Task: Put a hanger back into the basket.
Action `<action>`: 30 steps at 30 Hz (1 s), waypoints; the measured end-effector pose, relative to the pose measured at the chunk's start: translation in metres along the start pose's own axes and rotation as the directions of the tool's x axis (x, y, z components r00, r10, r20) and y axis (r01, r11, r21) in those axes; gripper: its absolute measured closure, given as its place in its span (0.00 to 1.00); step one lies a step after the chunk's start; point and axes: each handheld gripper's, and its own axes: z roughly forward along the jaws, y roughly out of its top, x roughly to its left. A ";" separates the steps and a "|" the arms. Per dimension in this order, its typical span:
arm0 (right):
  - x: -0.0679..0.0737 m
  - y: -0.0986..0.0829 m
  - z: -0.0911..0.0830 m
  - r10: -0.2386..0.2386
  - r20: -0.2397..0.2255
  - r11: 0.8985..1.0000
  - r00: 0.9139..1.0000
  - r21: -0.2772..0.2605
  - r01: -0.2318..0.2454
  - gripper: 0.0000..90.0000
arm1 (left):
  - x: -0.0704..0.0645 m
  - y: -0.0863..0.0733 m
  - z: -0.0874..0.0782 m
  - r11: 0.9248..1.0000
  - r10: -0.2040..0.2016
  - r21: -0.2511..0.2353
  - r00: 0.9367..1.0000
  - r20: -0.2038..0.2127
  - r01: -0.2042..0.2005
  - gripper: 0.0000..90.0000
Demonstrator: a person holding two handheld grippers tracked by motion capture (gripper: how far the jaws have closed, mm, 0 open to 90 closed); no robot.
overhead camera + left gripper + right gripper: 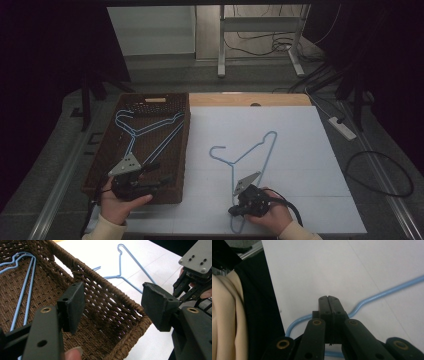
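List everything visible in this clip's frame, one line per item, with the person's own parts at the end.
Hanger on the table: one, light blue wire, lying flat on the white sheet, its near corner pinched in the right gripper.
Hangers in the basket: two as far as I can tell, light blue wire, lying on the basket floor.
Basket: one, dark brown wicker, left side of the table.
Sheet: one, white, covering the table top.
Power strip: one, white, on the floor to the right.
Left gripper: black, jaws wide apart, over the basket's near corner.
Right gripper: black, jaws closed on the hanger on the table.
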 end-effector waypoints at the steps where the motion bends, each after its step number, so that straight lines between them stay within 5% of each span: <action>1: 0.000 0.001 0.002 -0.003 0.002 1.000 1.000 -0.009 0.003 1.00 | 0.000 0.000 0.000 1.000 0.000 0.000 1.000 0.000 0.000 0.40; 15: -0.001 0.016 0.017 -0.015 0.027 0.996 1.000 -0.087 0.017 1.00 | 0.000 0.000 0.001 1.000 0.003 0.003 1.000 0.001 -0.003 0.40; 20: -0.018 0.011 -0.003 0.024 0.106 0.992 0.994 -0.129 -0.011 1.00 | 0.000 0.000 0.000 1.000 0.003 0.002 1.000 0.001 -0.003 0.40; 24: -0.046 0.001 -0.026 0.099 0.211 0.984 0.972 -0.166 -0.065 1.00 | 0.000 0.000 0.000 1.000 0.003 0.000 1.000 0.001 -0.003 0.40; 30: -0.099 -0.012 -0.050 0.238 0.340 0.964 0.910 -0.198 -0.178 1.00 | 0.001 0.000 -0.001 1.000 0.002 -0.001 1.000 0.000 -0.002 0.40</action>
